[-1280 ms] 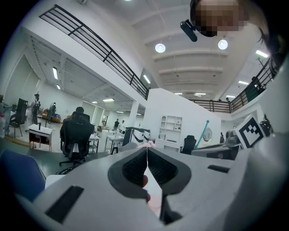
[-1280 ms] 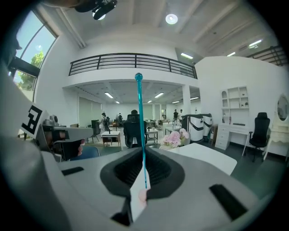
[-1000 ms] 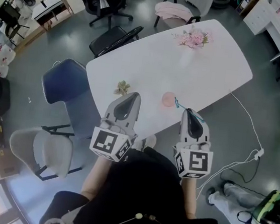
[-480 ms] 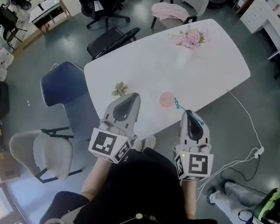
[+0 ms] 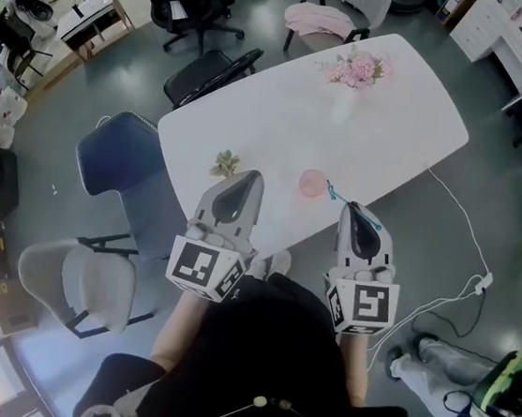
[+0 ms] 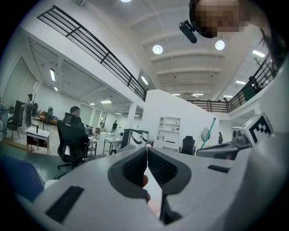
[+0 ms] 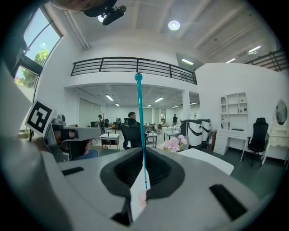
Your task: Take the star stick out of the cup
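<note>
A small pink cup (image 5: 312,183) stands on the white table (image 5: 385,124) near its front edge. My right gripper (image 5: 349,207) is raised near my body, shut on a thin teal stick (image 5: 330,192). In the head view the stick's far end shows just right of the cup. In the right gripper view the stick (image 7: 141,131) rises straight from between the right gripper's (image 7: 143,155) jaws and ends in a small knob. My left gripper (image 5: 246,176) is held level beside it; in the left gripper view the left gripper (image 6: 146,151) is shut with nothing between the pads.
A pink flower bunch (image 5: 357,71) sits at the table's far end and a small dried sprig (image 5: 226,163) at its left edge. A blue chair (image 5: 120,162), a grey chair (image 5: 91,281) and a black chair (image 5: 212,72) stand to the left. A white cable (image 5: 465,237) runs over the floor at right.
</note>
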Action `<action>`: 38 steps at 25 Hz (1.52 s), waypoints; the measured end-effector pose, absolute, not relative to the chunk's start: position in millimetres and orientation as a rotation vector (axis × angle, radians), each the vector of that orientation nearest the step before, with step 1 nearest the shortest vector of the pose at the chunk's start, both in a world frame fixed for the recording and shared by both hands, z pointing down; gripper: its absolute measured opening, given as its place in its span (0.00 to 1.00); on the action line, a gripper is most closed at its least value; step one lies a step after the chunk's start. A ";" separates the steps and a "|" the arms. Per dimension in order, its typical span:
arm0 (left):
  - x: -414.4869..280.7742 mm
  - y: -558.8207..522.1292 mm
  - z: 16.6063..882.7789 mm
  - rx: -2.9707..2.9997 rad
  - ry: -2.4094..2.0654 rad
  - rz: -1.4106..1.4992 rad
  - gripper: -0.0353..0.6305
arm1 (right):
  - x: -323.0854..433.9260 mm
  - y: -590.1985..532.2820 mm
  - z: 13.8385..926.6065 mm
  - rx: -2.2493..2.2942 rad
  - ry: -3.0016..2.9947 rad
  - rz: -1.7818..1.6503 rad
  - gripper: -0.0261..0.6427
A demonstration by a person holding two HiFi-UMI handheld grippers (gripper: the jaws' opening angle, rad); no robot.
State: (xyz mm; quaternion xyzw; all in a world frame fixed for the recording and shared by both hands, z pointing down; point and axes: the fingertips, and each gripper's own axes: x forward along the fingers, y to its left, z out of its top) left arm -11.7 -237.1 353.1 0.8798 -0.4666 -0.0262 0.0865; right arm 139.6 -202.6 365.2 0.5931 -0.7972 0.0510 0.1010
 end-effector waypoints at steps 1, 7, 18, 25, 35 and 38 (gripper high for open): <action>-11.0 -236.8 352.8 2.624 -1.389 -0.078 0.06 | 140.1 -202.6 364.8 1.752 -2.355 0.148 0.07; -9.0 -237.4 353.5 2.624 -1.387 -0.076 0.06 | 142.0 -205.0 364.7 1.747 -2.348 0.135 0.07; -13.6 -234.1 352.6 2.615 -1.404 -0.083 0.06 | 139.5 -202.9 363.2 1.733 -2.330 0.099 0.06; -16.6 -232.2 353.2 2.612 -1.408 -0.083 0.06 | 137.9 -201.7 361.5 1.737 -2.333 0.102 0.06; -14.9 -232.2 352.3 2.610 -1.409 -0.077 0.06 | 142.5 -200.7 360.9 1.735 -2.326 0.115 0.07; -13.6 -232.5 353.4 2.610 -1.410 -0.074 0.06 | 143.2 -200.6 361.2 1.729 -2.332 0.115 0.06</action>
